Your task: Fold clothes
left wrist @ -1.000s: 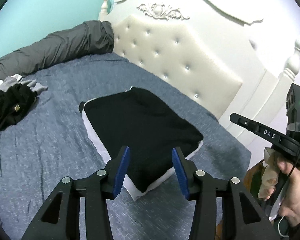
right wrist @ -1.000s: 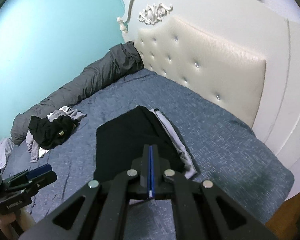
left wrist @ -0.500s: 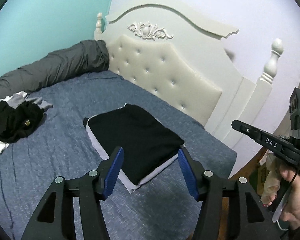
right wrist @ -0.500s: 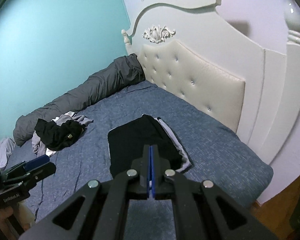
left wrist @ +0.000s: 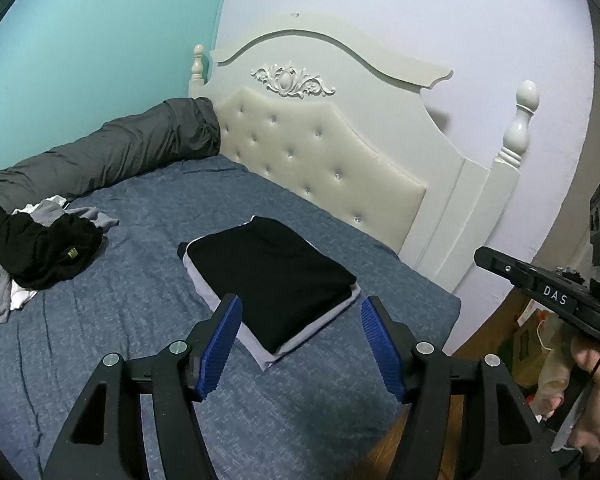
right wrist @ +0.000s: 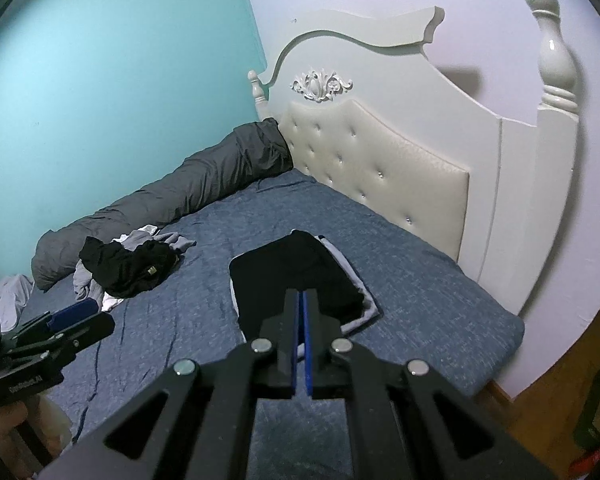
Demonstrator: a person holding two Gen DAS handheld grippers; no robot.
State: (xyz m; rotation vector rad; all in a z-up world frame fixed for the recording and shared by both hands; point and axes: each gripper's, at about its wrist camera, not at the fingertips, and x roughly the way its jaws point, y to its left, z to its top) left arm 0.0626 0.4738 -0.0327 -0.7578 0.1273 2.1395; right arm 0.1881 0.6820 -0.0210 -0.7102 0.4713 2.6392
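Both claws have pulled back off the folded black garment [left wrist: 272, 276]: left claw [left wrist: 300, 344] has just been opening, empty, right claw [right wrist: 301, 344] closed empty; unfolded pile [left wrist: 40, 252] likely next.

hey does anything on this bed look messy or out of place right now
Yes. A crumpled heap of black, grey and white clothes lies unfolded on the blue bedspread, left of the folded stack. That stack is slightly askew, its grey layer poking out beneath the black top.

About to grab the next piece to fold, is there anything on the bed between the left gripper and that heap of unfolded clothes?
Nothing visible does. Only bare blue bedspread lies between the open, empty left gripper and the heap of unfolded clothes. The folded stack sits directly ahead, off to the side of that path.
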